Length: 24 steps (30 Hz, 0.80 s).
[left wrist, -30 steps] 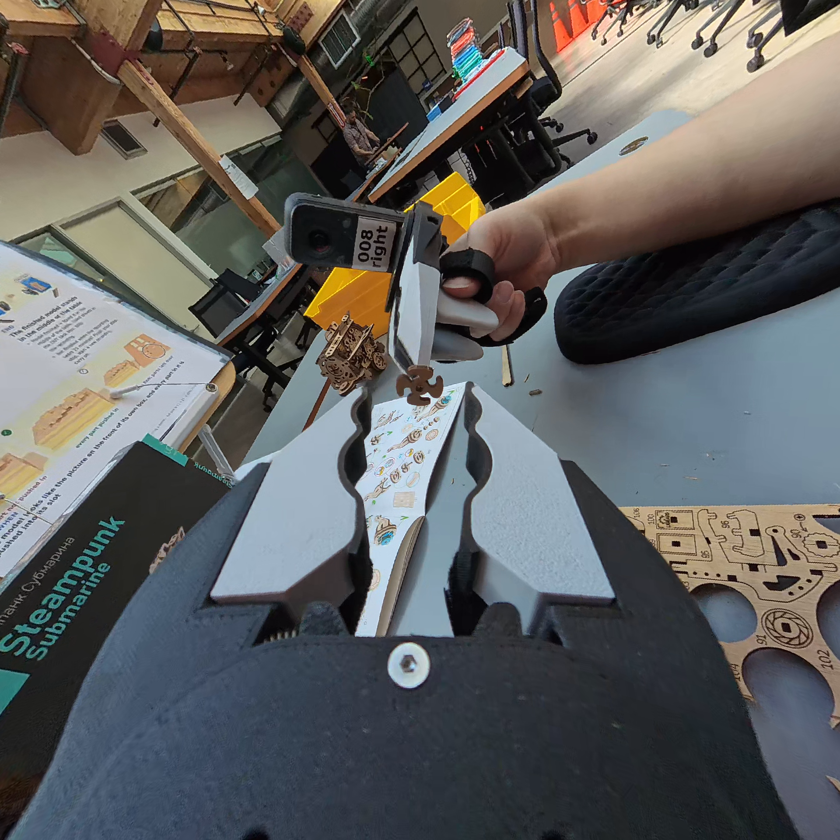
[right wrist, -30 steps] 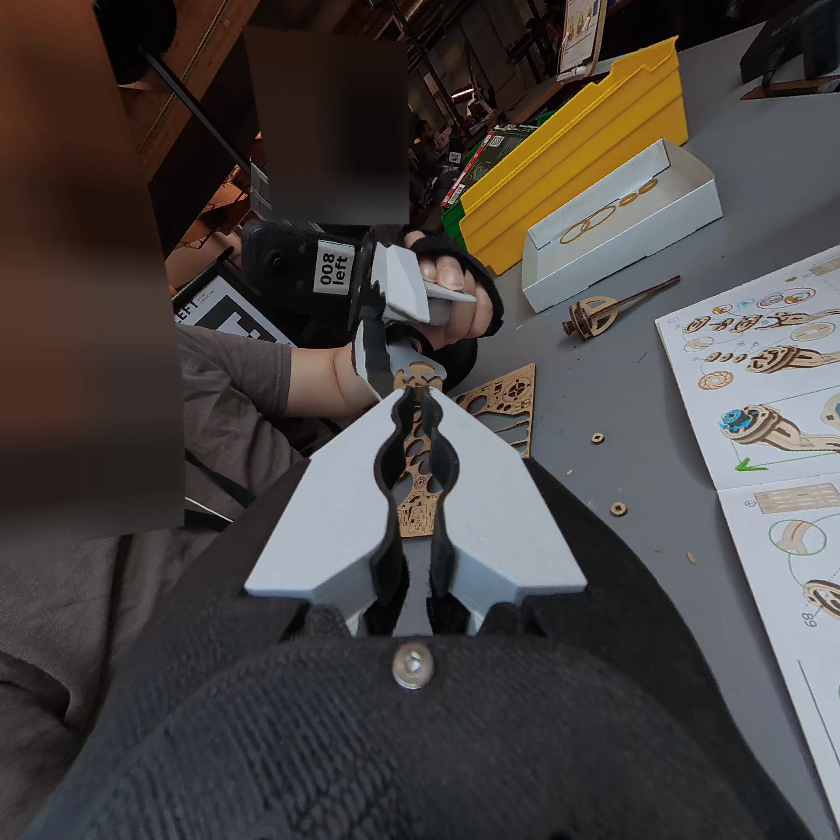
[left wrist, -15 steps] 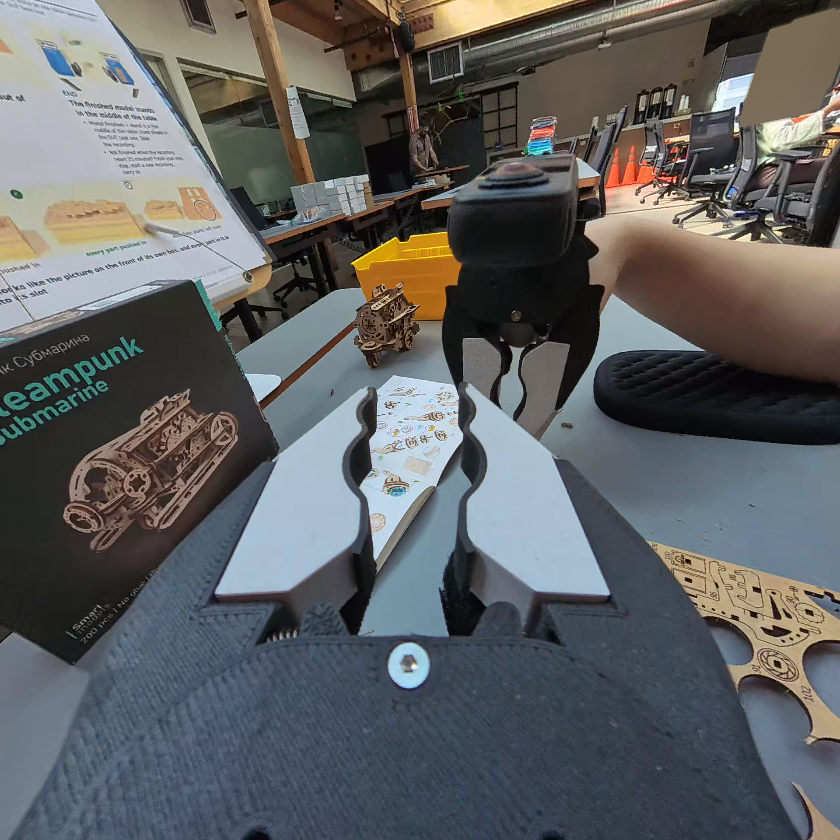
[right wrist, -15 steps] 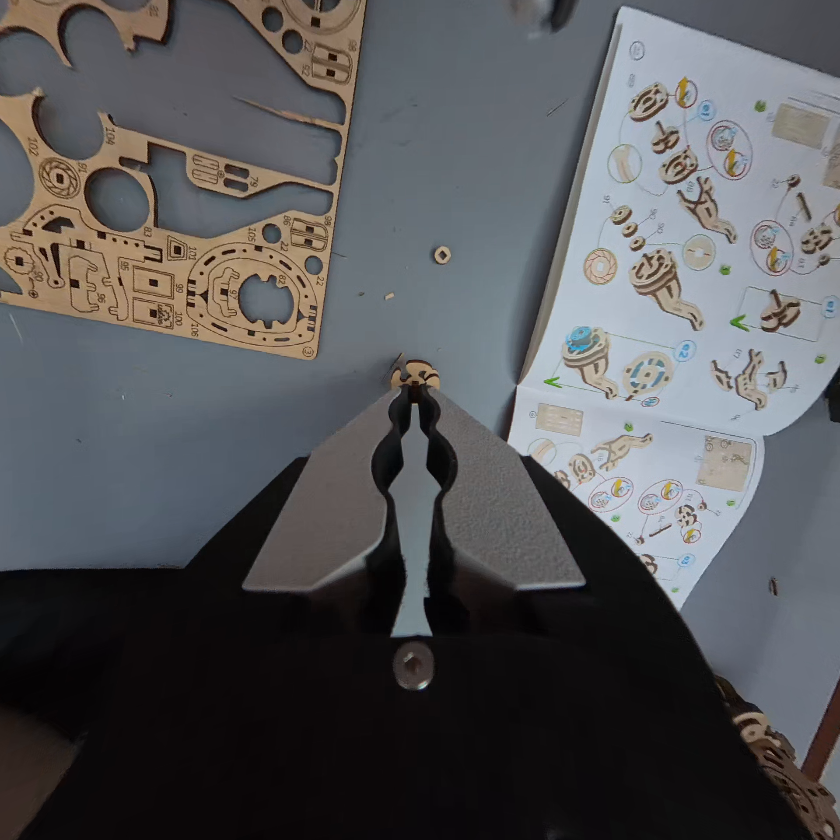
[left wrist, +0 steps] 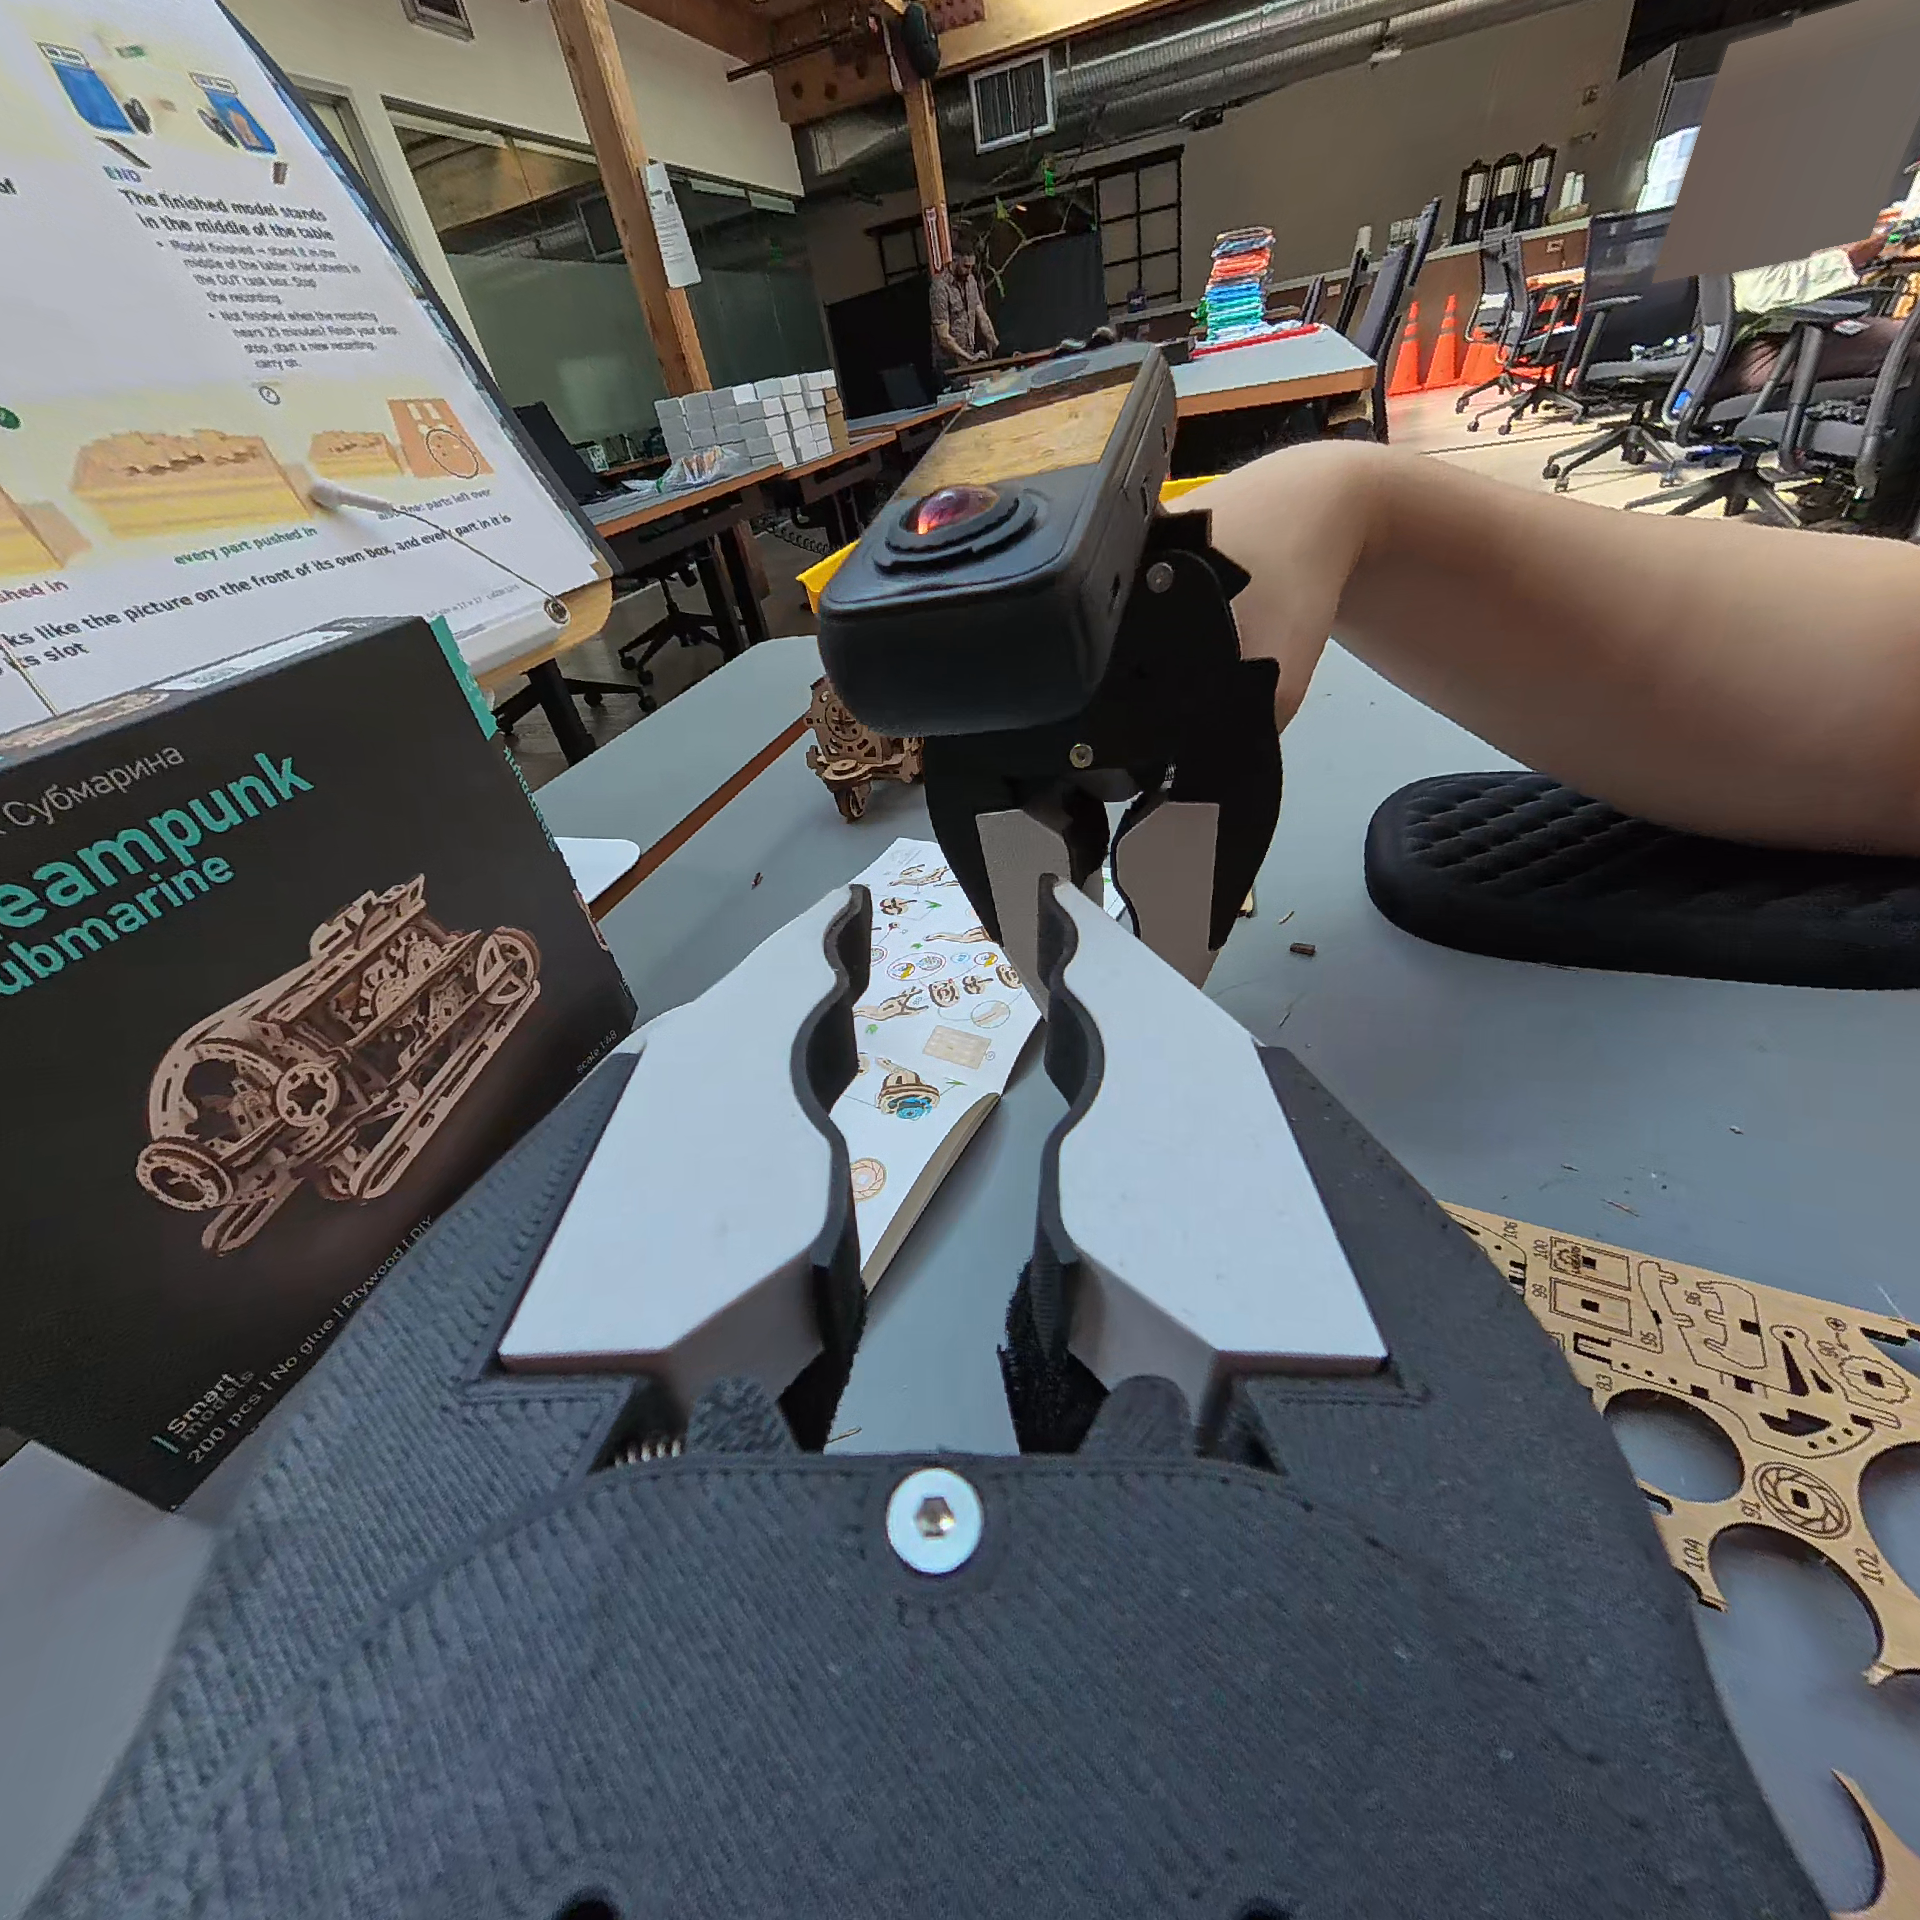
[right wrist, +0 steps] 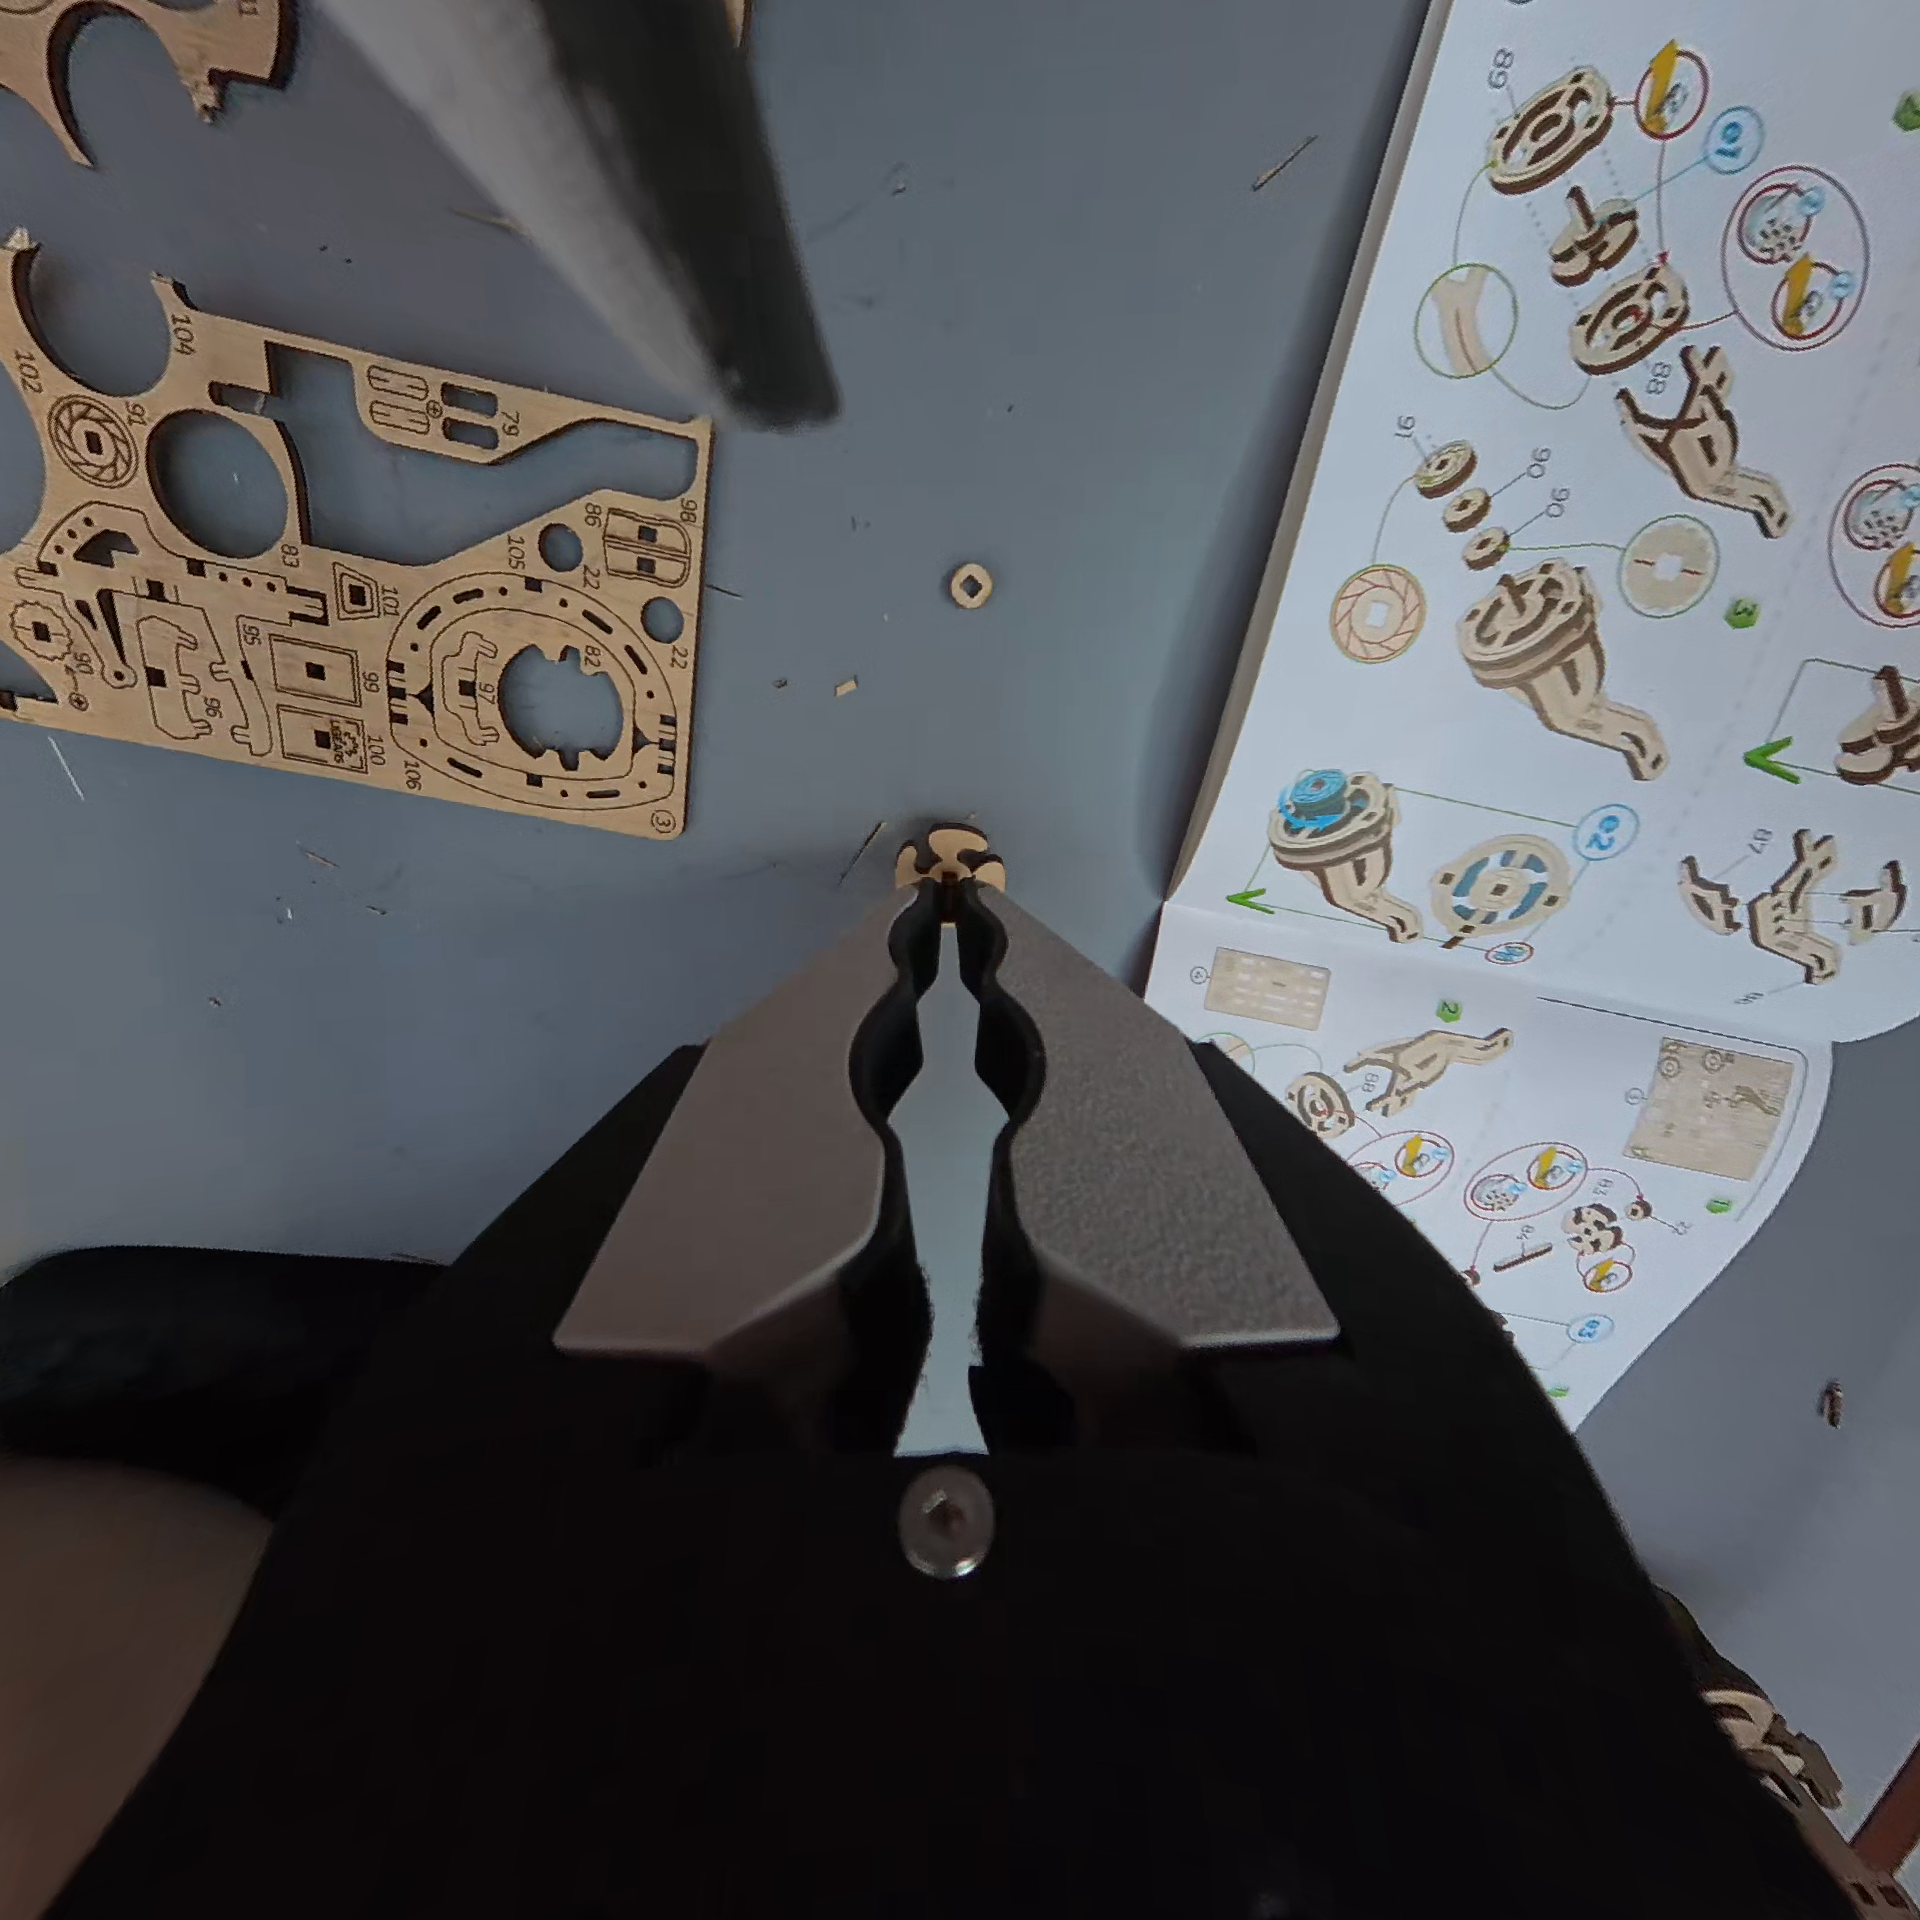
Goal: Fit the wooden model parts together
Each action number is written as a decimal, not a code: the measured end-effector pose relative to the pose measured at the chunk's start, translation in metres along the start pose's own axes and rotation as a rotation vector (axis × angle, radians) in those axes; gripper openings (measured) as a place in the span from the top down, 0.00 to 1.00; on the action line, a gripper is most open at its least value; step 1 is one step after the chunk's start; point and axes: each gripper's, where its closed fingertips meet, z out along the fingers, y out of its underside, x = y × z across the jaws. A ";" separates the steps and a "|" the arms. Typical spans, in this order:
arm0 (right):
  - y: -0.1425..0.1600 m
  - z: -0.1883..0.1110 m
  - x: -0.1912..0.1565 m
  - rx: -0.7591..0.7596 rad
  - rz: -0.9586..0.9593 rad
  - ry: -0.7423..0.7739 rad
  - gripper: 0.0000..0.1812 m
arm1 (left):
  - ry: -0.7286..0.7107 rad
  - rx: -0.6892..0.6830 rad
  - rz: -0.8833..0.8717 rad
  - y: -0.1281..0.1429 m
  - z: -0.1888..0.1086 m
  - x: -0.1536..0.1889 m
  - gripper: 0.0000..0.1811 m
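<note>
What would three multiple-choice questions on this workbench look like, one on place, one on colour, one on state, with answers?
1. Where does the open instruction booklet lie relative to the flat laser-cut plywood parts sheet in the right wrist view?
A. to its right
B. on top of it
C. to its left

2. What colour is the table top?
A. grey
B. white
C. green

3. What is the right hand-held gripper doing?
A. open, empty
B. shut on the small round wooden part
C. shut on the booklet

Answers: 1 A, bare table separates them. 2 A, grey shows between everything. 3 B, the part sits pinched at the tips.
</note>
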 end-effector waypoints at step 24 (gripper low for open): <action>0.002 -0.002 0.003 0.031 0.010 0.000 0.99 | 0.006 0.009 0.006 -0.003 -0.002 0.001 0.84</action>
